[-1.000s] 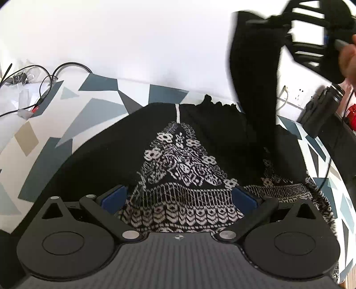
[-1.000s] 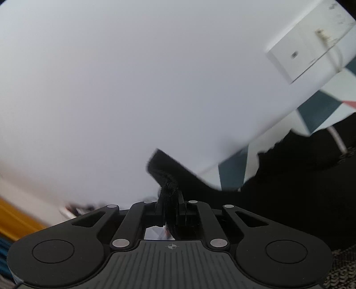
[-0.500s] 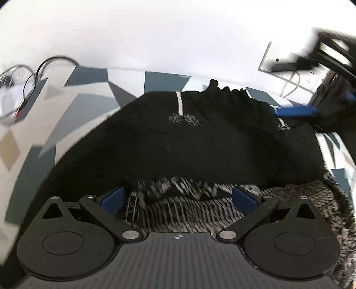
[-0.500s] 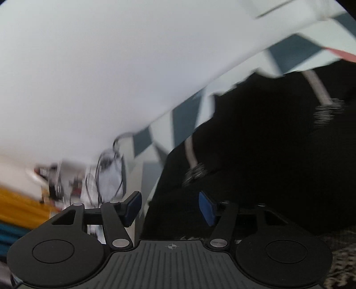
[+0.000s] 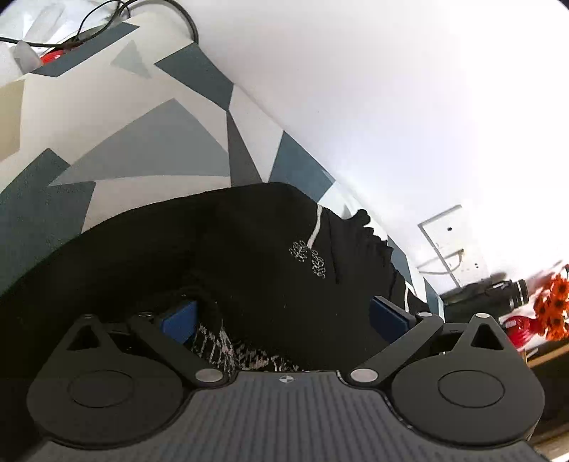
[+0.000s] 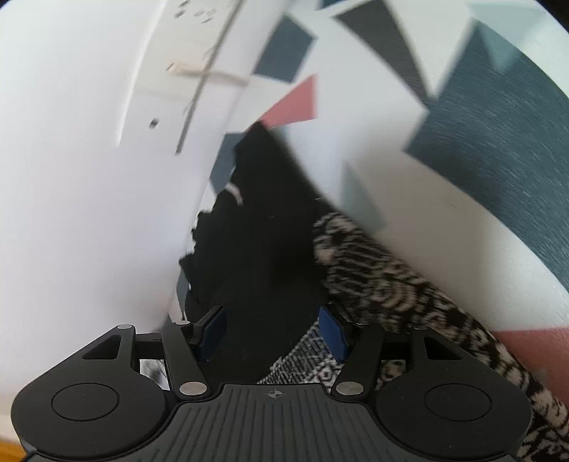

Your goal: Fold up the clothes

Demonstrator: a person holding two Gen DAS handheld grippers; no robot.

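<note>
The black garment (image 5: 256, 263) lies spread on a tablecloth (image 5: 149, 149) printed with grey, blue and white angular shapes, its far edge close to the white wall (image 5: 391, 89); a thin white stripe and two small white motifs show on the black top layer, and a black-and-white patterned panel (image 5: 227, 348) peeks out from under that layer at the near edge; the left gripper (image 5: 284, 316) sits low over this near edge with its jaws spread wide, the blue pads (image 5: 179, 320) well apart and the cloth lying between them without either pad pressing on it, so it holds nothing; in the right wrist view, which is blurred, the right gripper (image 6: 272, 330) stands about half open, its jaws having just been opening, and the black cloth (image 6: 256, 248) runs under the gap between its blue pads (image 6: 332, 332) without being pinched, so it too grips nothing; to the right of that gap the patterned knit (image 6: 391, 280) trails along the tablecloth (image 6: 498, 149), where pink triangles join the grey and blue ones; at the far left corner of the table in the left wrist view lie dark cables (image 5: 106, 21); on the wall is a white socket plate (image 5: 451, 241); beyond the table's right end stand a black cylindrical object (image 5: 498, 295), orange flowers (image 5: 554, 309) and something red (image 5: 519, 328) that is too small to name.
</note>
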